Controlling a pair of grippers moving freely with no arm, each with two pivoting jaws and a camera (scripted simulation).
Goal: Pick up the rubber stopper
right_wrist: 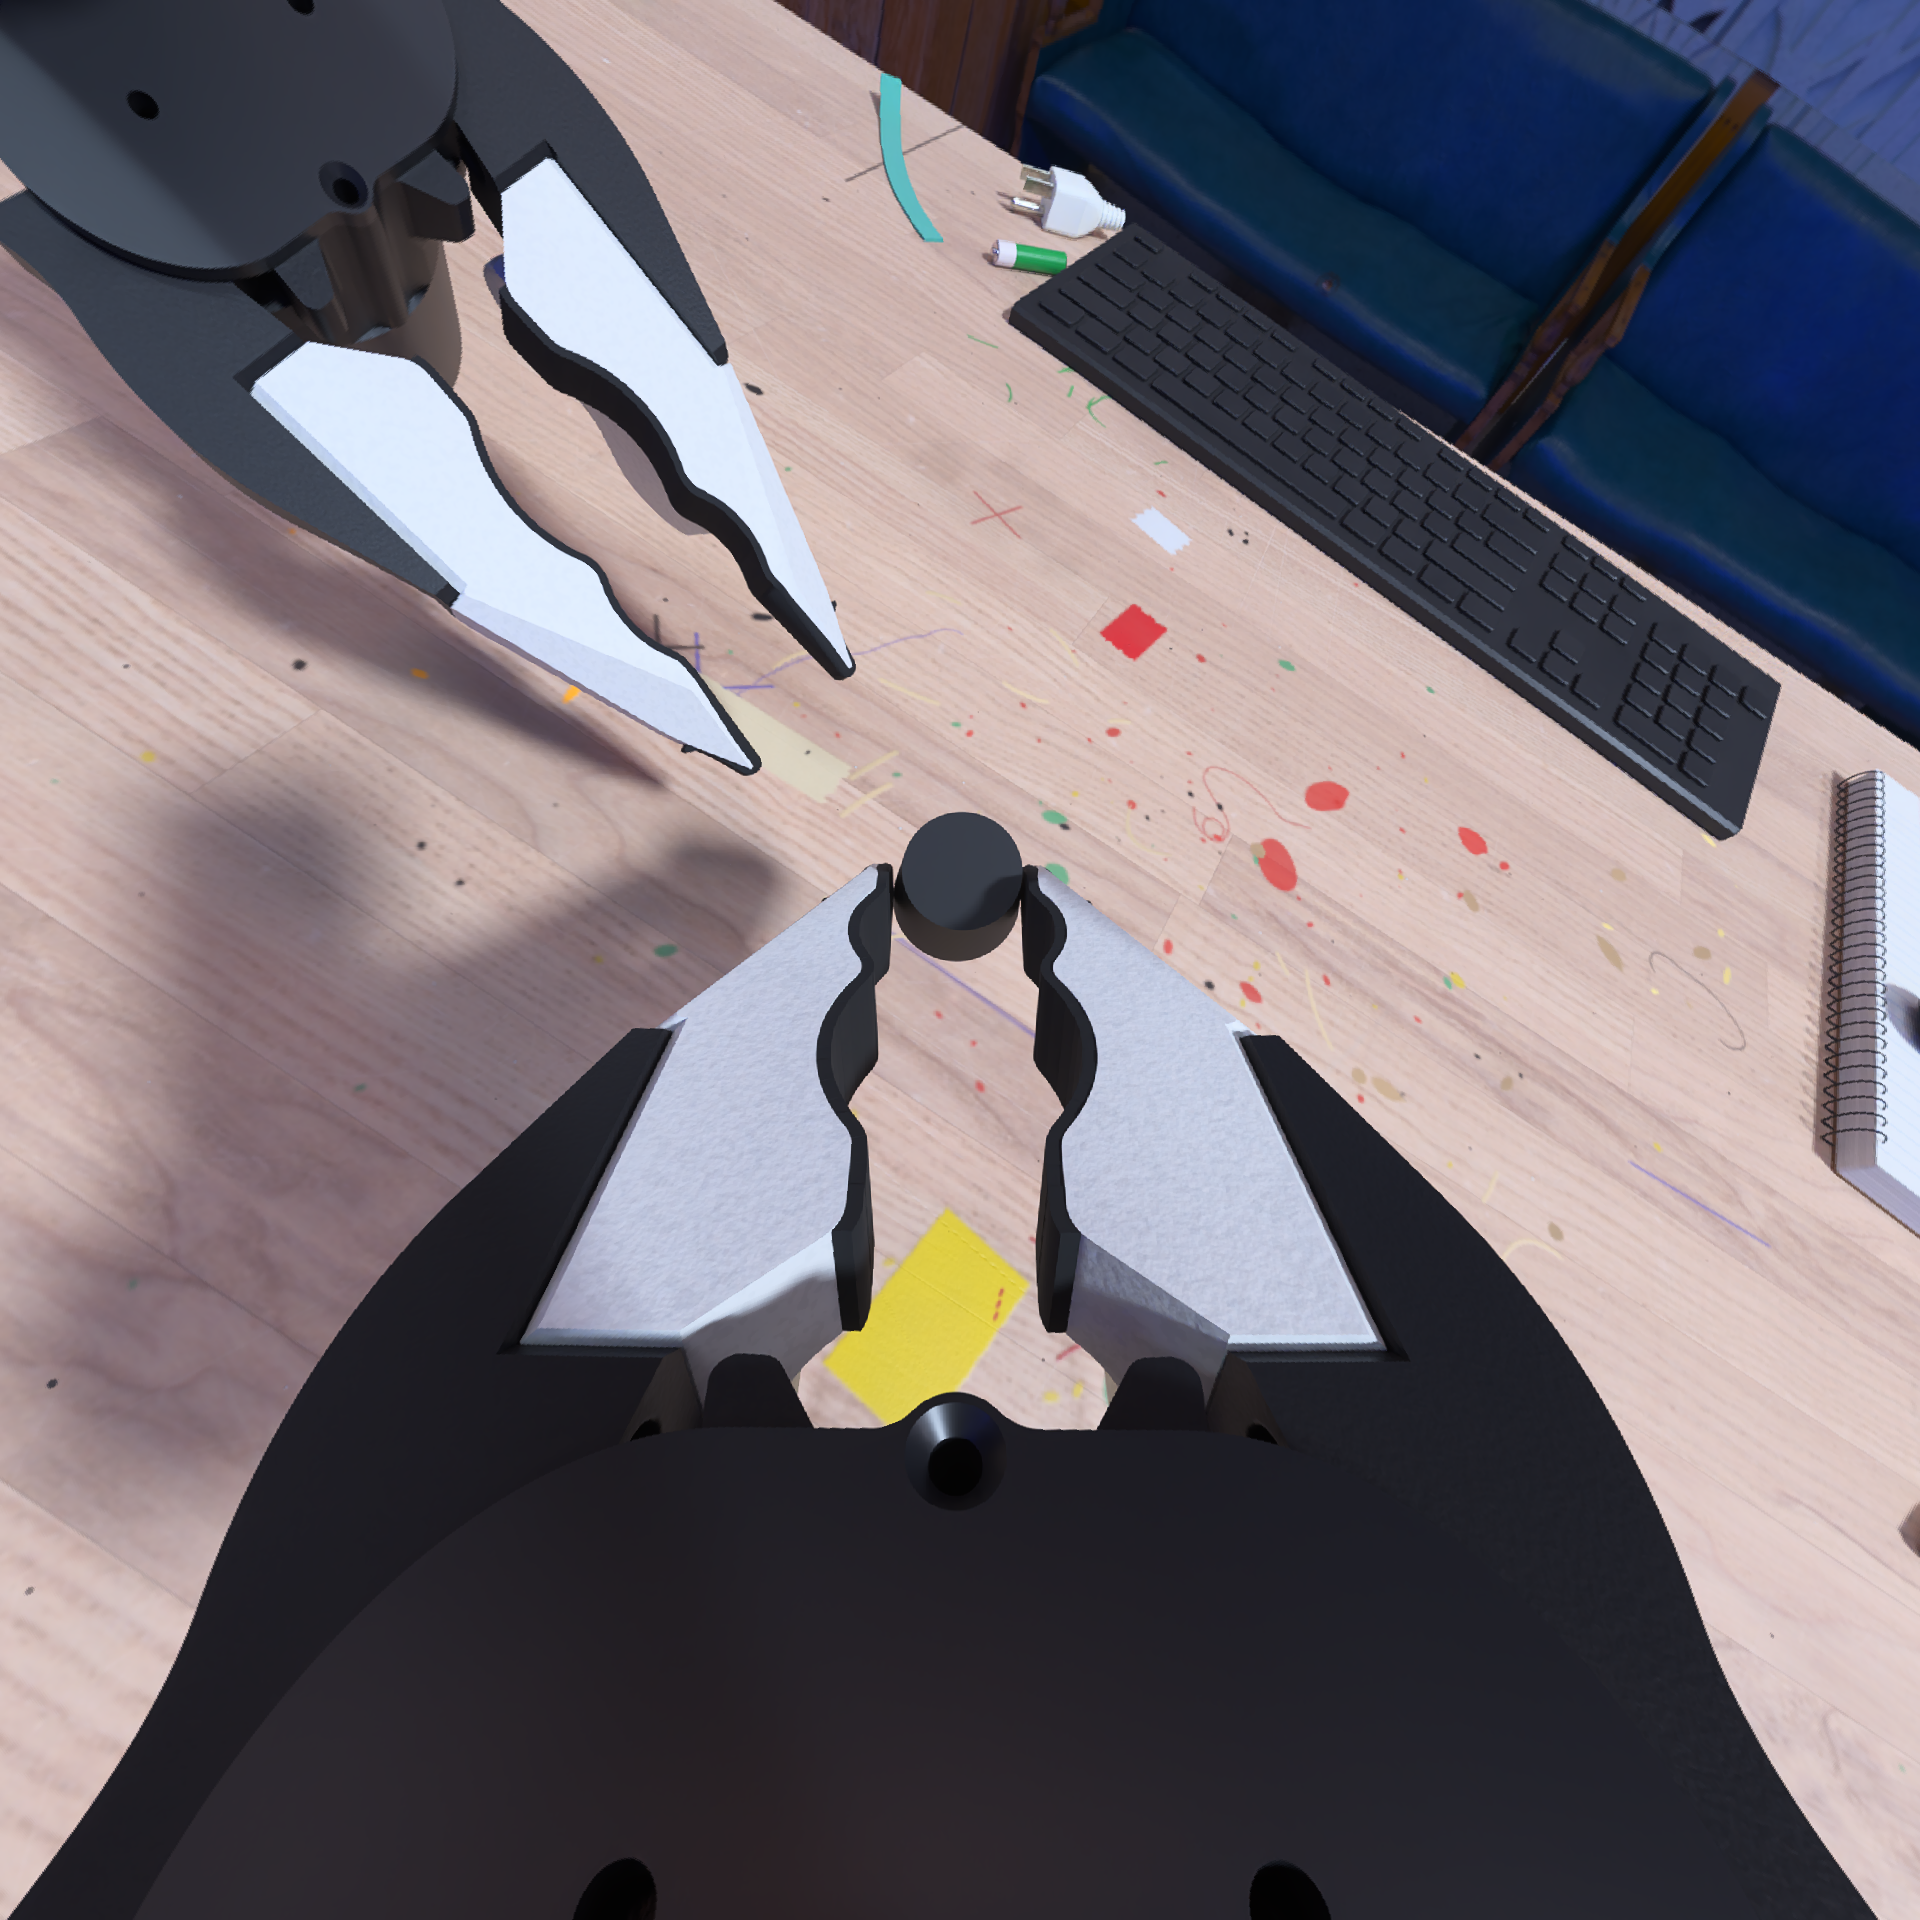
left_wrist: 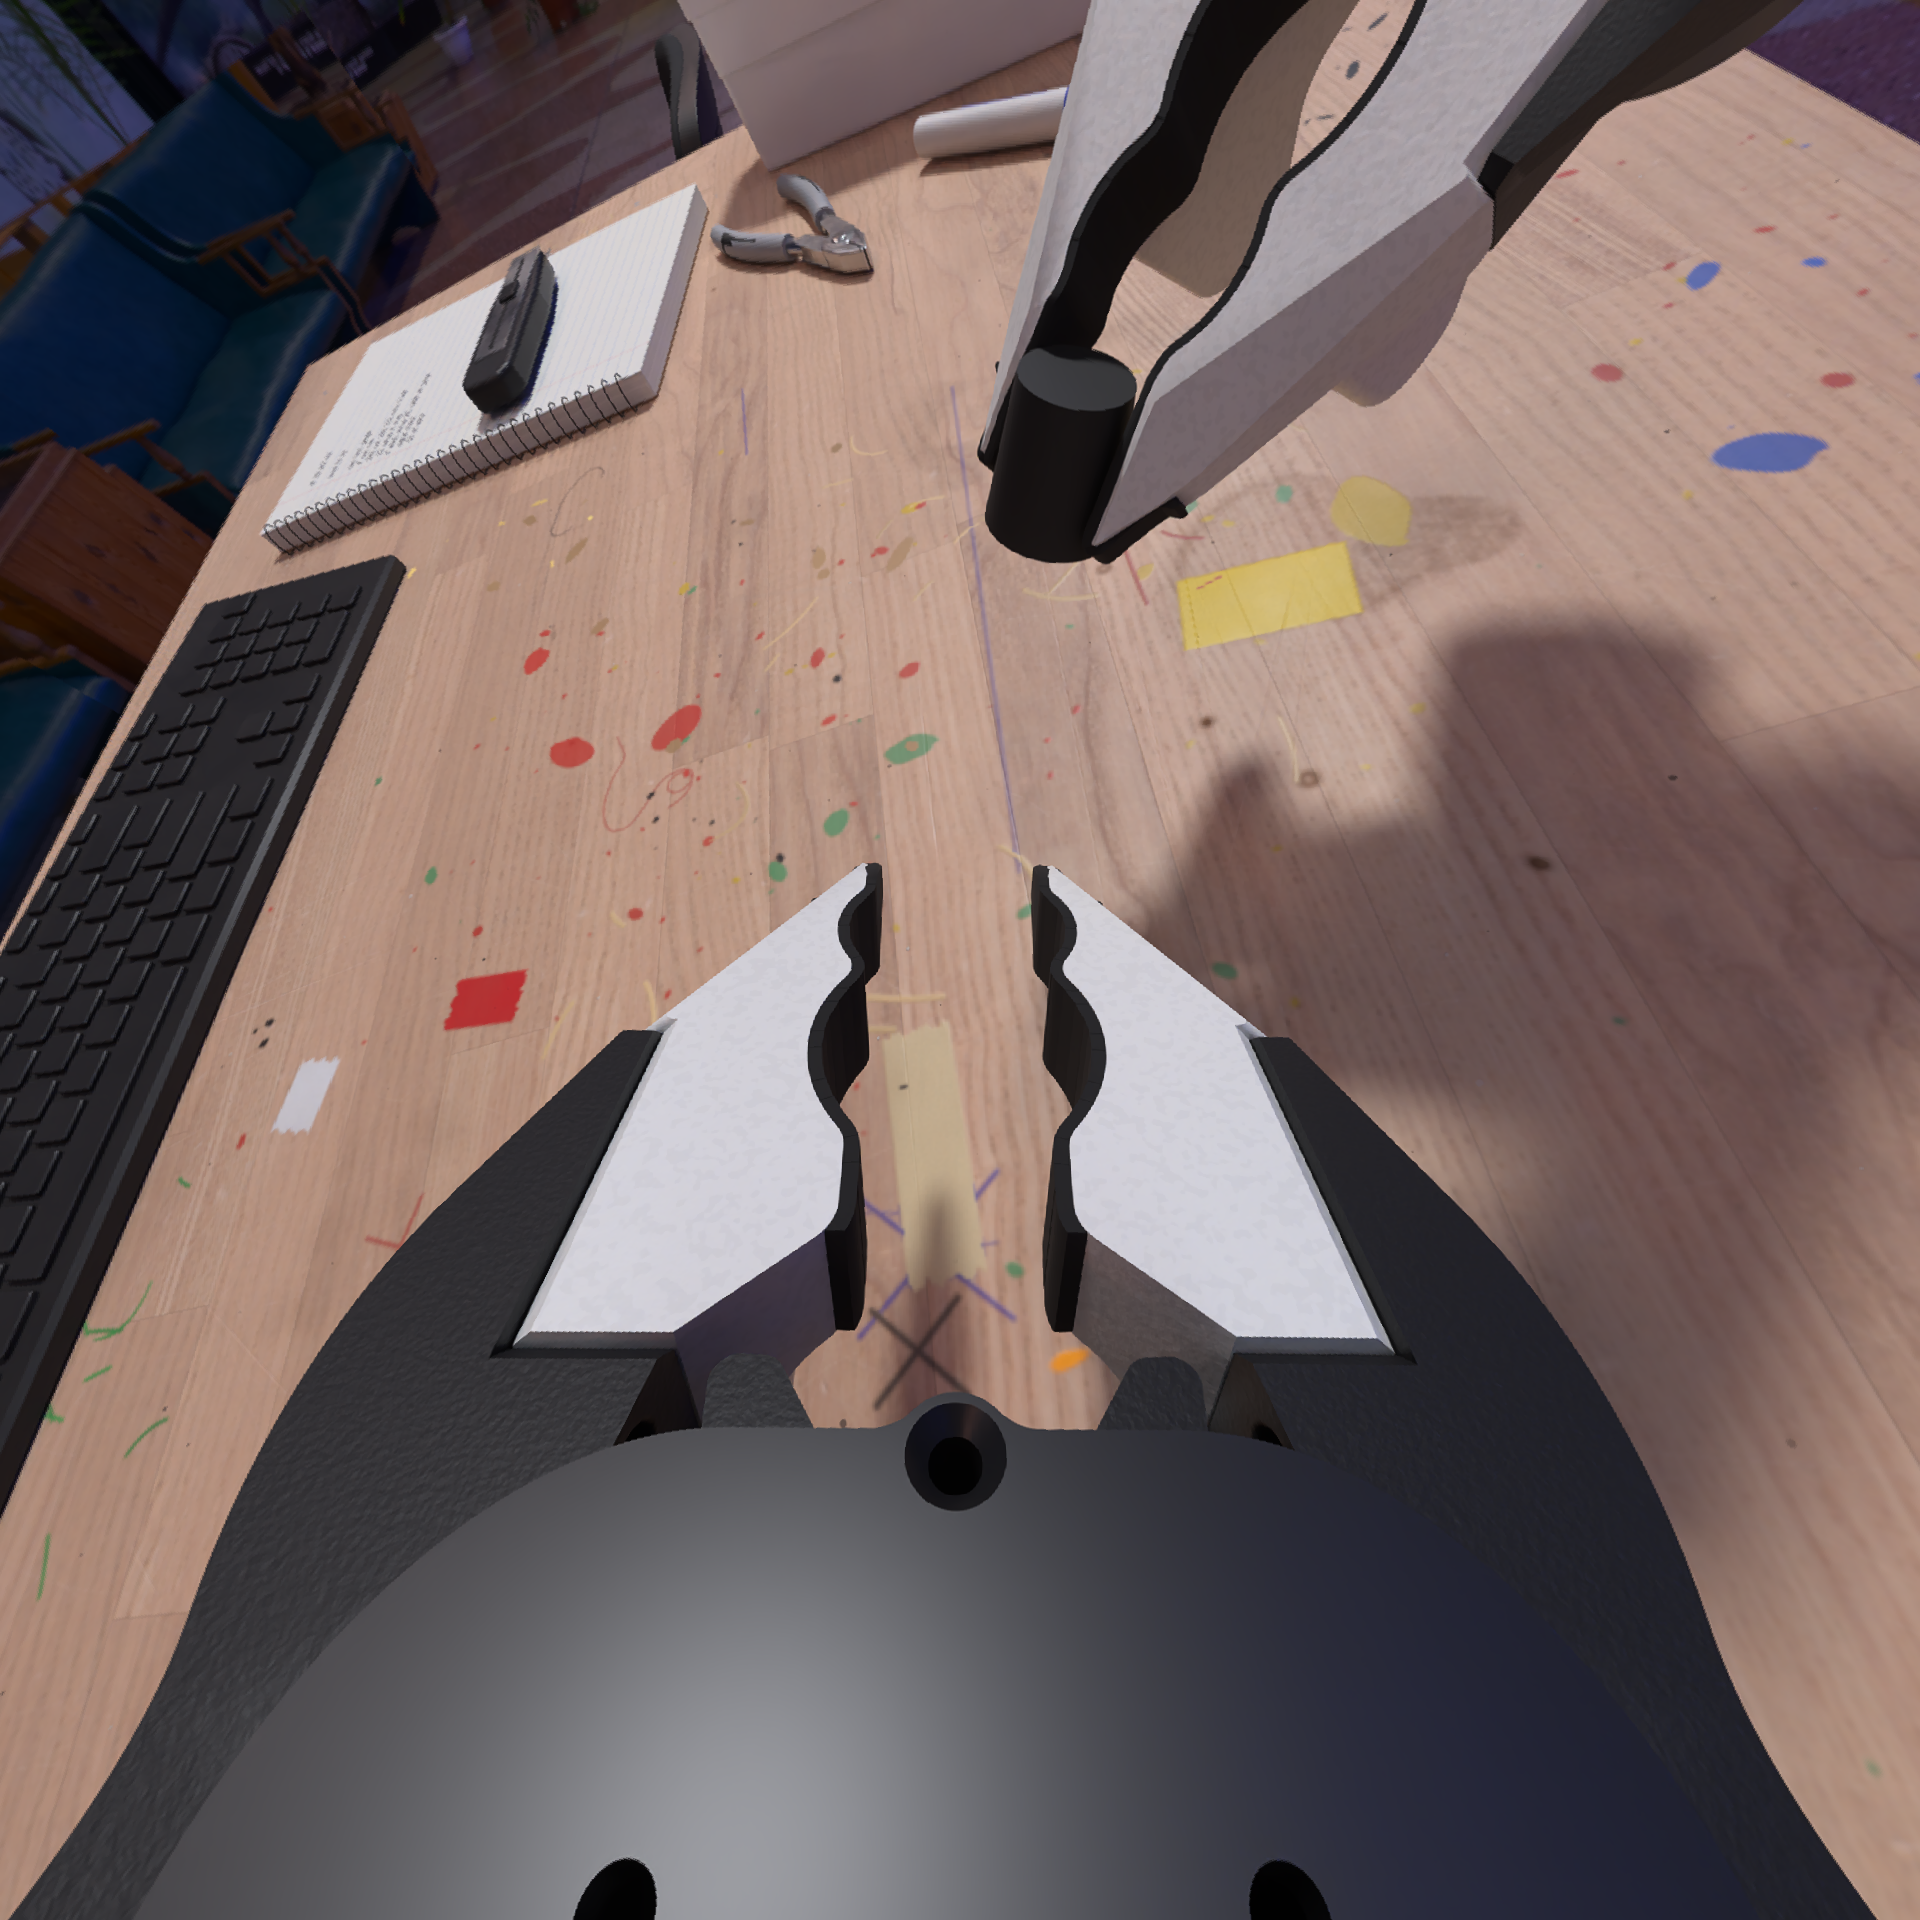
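Note:
The rubber stopper (right_wrist: 958, 873) is a short black cylinder. My right gripper (right_wrist: 958, 883) is shut on it at the fingertips. In the left wrist view the stopper (left_wrist: 1055, 457) hangs in the right gripper (left_wrist: 1070, 499) a little above the wooden table (left_wrist: 727, 623), and its shadow falls to the right. My left gripper (left_wrist: 956, 883) is open and empty, low over the table and short of the stopper. It also shows in the right wrist view (right_wrist: 798, 717), with its tips pointing toward the stopper.
A black keyboard (left_wrist: 156, 883) lies along the table's left edge. A spiral notepad (left_wrist: 499, 384) with a black block (left_wrist: 509, 332) on it, pliers (left_wrist: 800, 234), a white roll (left_wrist: 987, 125) and a white box (left_wrist: 883, 73) lie beyond. A plug (right_wrist: 1070, 203) and a green battery (right_wrist: 1029, 257) lie near the keyboard's end.

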